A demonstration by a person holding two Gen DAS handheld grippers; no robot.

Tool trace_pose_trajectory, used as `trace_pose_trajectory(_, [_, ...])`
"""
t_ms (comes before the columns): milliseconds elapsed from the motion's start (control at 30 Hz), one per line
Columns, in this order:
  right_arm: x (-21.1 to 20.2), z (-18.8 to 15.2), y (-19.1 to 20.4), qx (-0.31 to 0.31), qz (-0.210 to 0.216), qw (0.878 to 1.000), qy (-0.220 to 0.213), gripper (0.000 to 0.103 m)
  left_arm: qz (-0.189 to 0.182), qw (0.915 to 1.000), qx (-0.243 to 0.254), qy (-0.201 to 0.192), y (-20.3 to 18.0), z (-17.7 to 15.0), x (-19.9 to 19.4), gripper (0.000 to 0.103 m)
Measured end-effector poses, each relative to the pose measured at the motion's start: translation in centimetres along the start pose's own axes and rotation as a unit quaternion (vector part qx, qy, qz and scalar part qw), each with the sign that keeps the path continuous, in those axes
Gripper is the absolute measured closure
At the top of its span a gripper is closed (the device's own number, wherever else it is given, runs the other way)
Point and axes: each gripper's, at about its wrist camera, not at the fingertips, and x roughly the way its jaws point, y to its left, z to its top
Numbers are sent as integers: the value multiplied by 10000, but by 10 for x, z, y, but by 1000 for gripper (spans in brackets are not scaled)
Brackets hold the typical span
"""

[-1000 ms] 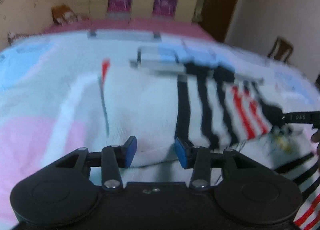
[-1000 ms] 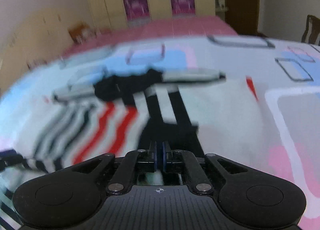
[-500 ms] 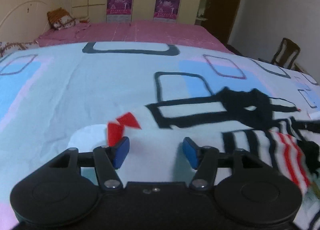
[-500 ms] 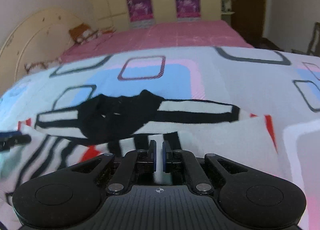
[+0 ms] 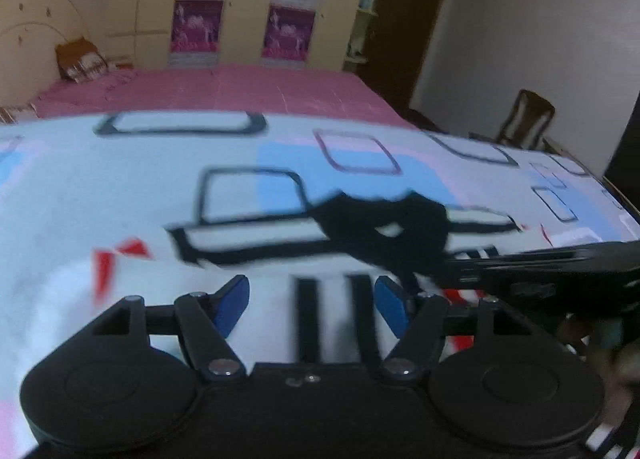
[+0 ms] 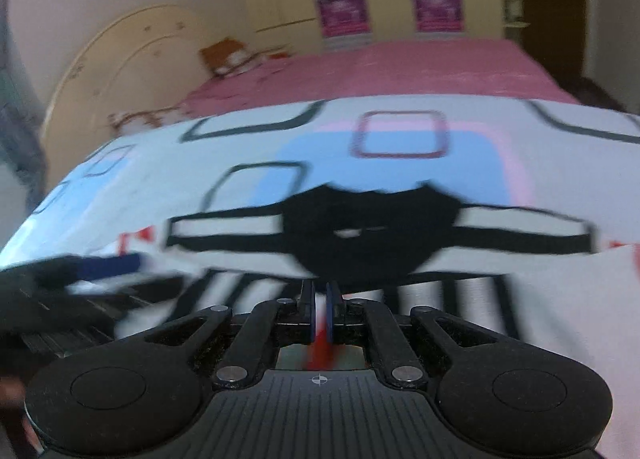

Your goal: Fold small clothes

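White cloth with black stripes, a black collar and some red bands makes up the small garment [image 5: 280, 235], which is spread flat on the patterned bedspread [image 5: 120, 179], its collar end towards the pink bed cover [image 5: 240, 87] further back. The left gripper [image 5: 312, 305] is held low over the near part of the garment and is pointed forward and downward. Its blue pads [image 5: 230, 305] are seen set well apart, the jaws having just been opening; striped cloth lies under the gap, but neither pad is pressed on it and nothing is held. In the same view the right gripper [image 5: 456, 273] is seen entering from the right edge, close beside the left one, its tip at the black collar; it is blurred there.

In the right wrist view the right gripper [image 6: 319, 313] is likewise tilted forward and downward over the garment [image 6: 400, 219]. Its pads [image 6: 308, 315] are drawn almost together, and a thin fold of white and red cloth is pinched between them. The left gripper [image 6: 116, 265] is seen, blurred, at the left edge, just beside the striped part of the garment. A curved cream headboard [image 6: 120, 71] and a wardrobe with magenta posters [image 6: 344, 7] are seen behind the bed.
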Motion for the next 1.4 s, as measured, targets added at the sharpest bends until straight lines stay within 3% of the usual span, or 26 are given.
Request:
trace_pose_trajectory(33, [5, -2, 7, -49, 48, 9999, 103, 99, 64, 9999, 2, 117, -4, -5, 7, 40])
trace_pose_trajectory(100, [20, -10, 15, -274, -205, 9985, 417, 99, 246, 9992, 99, 289, -6, -13, 18, 40])
trace_pose_trajectory(167, [19, -17, 13, -537, -243, 9976, 352, 99, 364, 9987, 269, 240, 0, -17, 13, 38])
trace_pose_trajectory(200, [14, -19, 9, -653, -400, 9965, 336, 99, 432, 9982, 339, 252, 5, -19, 8, 38])
trace_pose_trajectory(267, [-2, -24, -14, -657, -1198, 9904, 208, 99, 413, 9984, 340, 201, 21, -24, -4, 38])
trace_pose_trajectory(300, [-8, -28, -33, -474, -1316, 9900, 202, 99, 349, 9986, 345, 186, 26, -27, -7, 38])
trace_pose_trajectory(367, [-20, -30, -55, -121, -1018, 9945, 188, 99, 376, 9984, 392, 181, 23, -25, -6, 38])
trace_pose_trajectory(533, [-23, -20, -28, -437, -1172, 9920, 192, 97, 506, 9974, 503, 80, -3, -17, -19, 35])
trace_pose_trajectory(567, [-26, -21, -27, -453, -1145, 9923, 140, 90, 450, 9979, 463, 25, -7, -20, -25, 33])
trace_pose_trajectory(600, [-33, -24, -23, -457, -1103, 9928, 50, 57, 344, 9986, 400, -8, -12, -24, -31, 33])
trace_pose_trajectory(633, [-41, -28, -20, -466, -992, 9939, -77, 39, 264, 9989, 389, -14, -17, -29, -33, 33])
trace_pose_trajectory(700, [-41, -40, -13, -540, -798, 9953, -34, 40, 246, 9982, 540, 88, -30, -41, -29, 33])
trace_pose_trajectory(733, [-35, -45, -10, -584, -798, 9951, 45, 45, 381, 9970, 618, 267, -33, -48, -22, 33])
trace_pose_trajectory(800, [-25, -56, -15, -573, -968, 9935, 177, 57, 355, 9978, 512, 213, -28, -54, -21, 30])
trace_pose_trajectory(933, [-45, -61, -31, -385, -1194, 9921, 79, 56, 547, 9973, 423, 229, -9, -54, -40, 33])
trace_pose_trajectory(1067, [-56, -67, -57, -84, -1248, 9920, 180, 56, 469, 9972, 553, 175, 2, -66, -47, 33])
trace_pose_trajectory(1167, [-58, -65, -55, -37, -1293, 9914, 214, 56, 597, 9965, 542, 241, -6, -58, -50, 36])
trace_pose_trajectory(1267, [-73, -65, -48, -50, -1413, 9899, -29, 56, 702, 9950, 663, 259, -12, -61, -56, 36])
trace_pose_trajectory(1333, [-65, -71, -51, -18, -1457, 9890, 233, 56, 702, 9946, 690, 319, -8, -69, -53, 34])
trace_pose_trajectory(1400, [-63, -76, -53, 17, -1442, 9894, 159, 56, 699, 9946, 716, 288, -7, -70, -53, 34])
